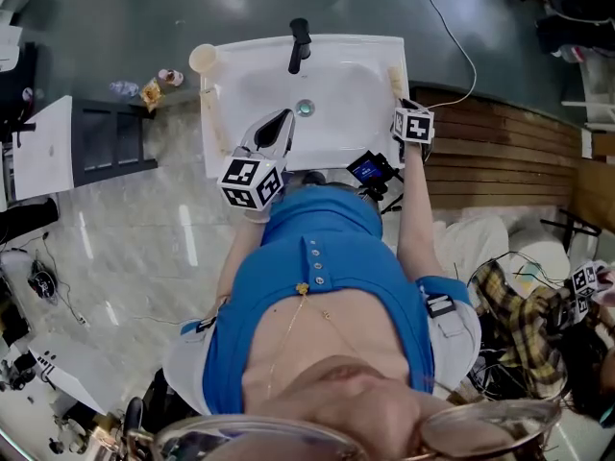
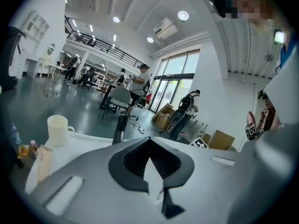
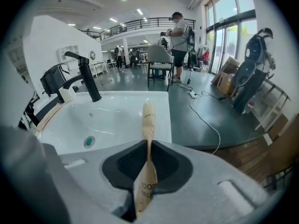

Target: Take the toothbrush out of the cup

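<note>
Right hand-held gripper (image 3: pixel 148 146): jaws clamped on the paper-wrapped toothbrush (image 3: pixel 148 119), gripped about mid-length. The wrapper's tip sticks out past the jaw tips, over the basin near the right rim of the sink (image 1: pixel 356 80). In the head view this gripper sits at the sink's right edge, tilted down.

Left hand-held gripper (image 2: pixel 150 143): jaws together, nothing between them. It sits over the near left part of the basin.

Cup (image 1: pixel 203 59): upright at the sink's far left corner, well apart from the toothbrush, which is out of it.

Faucet (image 1: pixel 299 44): middle of the far rim.

Tan strip (image 3: pixel 49 117): along the left rim.

Basin open between the grippers. Wooden decking (image 1: pixel 500 152) borders the sink's right side.
</note>
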`<state>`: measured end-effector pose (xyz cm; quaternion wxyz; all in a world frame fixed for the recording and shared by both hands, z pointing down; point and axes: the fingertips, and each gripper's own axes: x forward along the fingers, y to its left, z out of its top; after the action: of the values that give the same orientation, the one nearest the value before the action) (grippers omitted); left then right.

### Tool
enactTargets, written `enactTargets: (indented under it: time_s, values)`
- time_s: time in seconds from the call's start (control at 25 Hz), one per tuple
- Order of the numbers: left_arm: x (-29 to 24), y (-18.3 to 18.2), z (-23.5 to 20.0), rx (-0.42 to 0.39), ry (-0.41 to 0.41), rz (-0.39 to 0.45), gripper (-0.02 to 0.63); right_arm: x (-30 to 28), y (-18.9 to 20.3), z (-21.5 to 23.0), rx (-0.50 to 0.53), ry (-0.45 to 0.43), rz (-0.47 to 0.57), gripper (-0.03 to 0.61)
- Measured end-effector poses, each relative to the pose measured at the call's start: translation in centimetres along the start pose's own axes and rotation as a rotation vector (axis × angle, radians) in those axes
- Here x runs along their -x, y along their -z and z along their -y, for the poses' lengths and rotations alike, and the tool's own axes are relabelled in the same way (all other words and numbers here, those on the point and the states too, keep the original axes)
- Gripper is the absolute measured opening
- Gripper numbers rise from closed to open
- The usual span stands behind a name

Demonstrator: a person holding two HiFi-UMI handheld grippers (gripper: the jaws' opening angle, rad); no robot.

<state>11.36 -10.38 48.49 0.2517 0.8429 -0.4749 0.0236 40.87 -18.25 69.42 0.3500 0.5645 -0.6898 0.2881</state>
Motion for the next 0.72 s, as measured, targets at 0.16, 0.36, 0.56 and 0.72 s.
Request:
enactTargets:
  time_s: [0.16,0.36,0.56,0.72]
  values:
    - [-0.2,-0.3,-0.3,0.002,-0.003,0.004,0.0,-0.4,-0.4,0.0,0.018,0.023,-0.007,0.044]
    - [-0.3,-0.1,-0.3,0.004,0.0,0.003,0.0,-0.5,-0.3,0.0,0.042,0.042,-0.015,0.054]
    - [0.0,0.3,0.2,0.002,0.003,0.002,0.0,-0.1,0.2,0.0,0.048,0.036,-0.016,0.071]
    - [-0.3,0.1,0.1,0.004,0.003,0.001,0.0,0.1,-0.2,0.4,0.048,0.047,-0.02,0.099]
